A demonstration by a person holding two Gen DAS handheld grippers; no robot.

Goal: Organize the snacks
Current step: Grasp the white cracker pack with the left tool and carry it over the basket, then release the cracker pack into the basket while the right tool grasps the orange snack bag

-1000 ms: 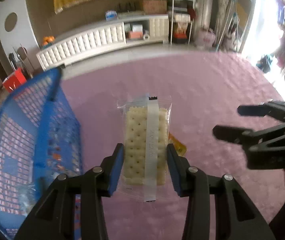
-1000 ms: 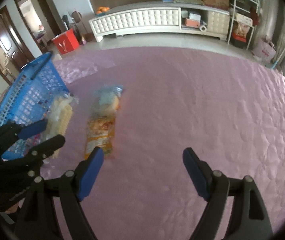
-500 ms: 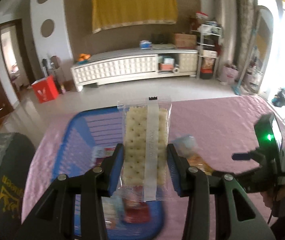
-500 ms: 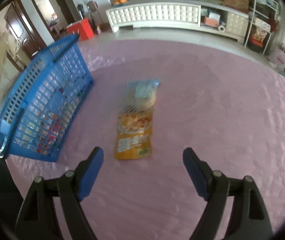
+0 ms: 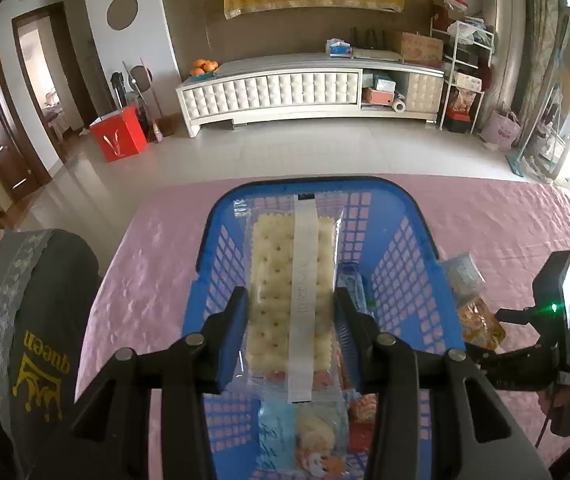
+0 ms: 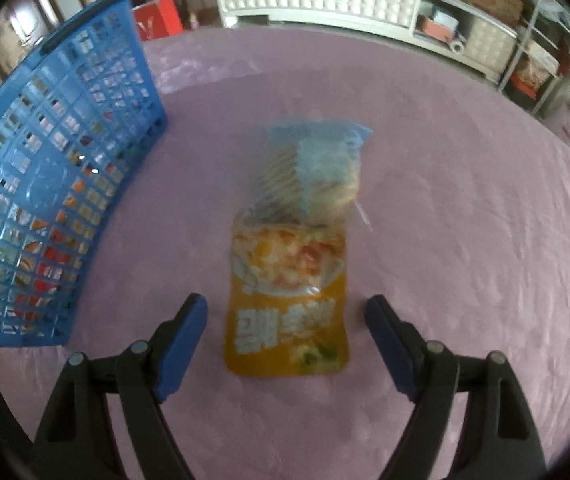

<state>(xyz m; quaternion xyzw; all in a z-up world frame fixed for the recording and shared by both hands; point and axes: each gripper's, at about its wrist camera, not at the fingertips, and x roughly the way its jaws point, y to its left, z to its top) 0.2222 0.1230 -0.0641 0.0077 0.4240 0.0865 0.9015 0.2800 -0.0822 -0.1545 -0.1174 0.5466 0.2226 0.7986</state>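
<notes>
**Blue basket loading: cracker packet over the opening, orange pouch next in line**

Blue pads of the left gripper (image 5: 289, 336) pinch a clear cracker packet (image 5: 292, 296) by its long edges, the packet standing out ahead of the fingers. It hangs directly above the open blue basket (image 5: 421, 224), which already holds several wrapped snacks on its floor. This placement suits a drop: letting go here would probably land the packet inside the walls rather than on the pink cloth (image 5: 149, 280).

To the right of the basket, the right gripper (image 6: 287, 342) points steeply down with its jaws spread wide and nothing between the pads. They straddle the near end of an orange pouch (image 6: 287, 300) lying flat on the cloth. A clear bag with a blue top (image 6: 313, 176) lies just beyond, its near edge overlapping the pouch's far end. The wide spread appears chosen to take the pouch across its width.

Beyond the table stand a tiled floor, a red box (image 5: 119, 138) and a long white cabinet (image 5: 285, 88).

Compared with a second ago, the cracker packet has been carried from above bare cloth to above the basket, the grip unchanged. The right gripper has come down closer to the pouch, which now sits centred between its jaws instead of off to the left.
</notes>
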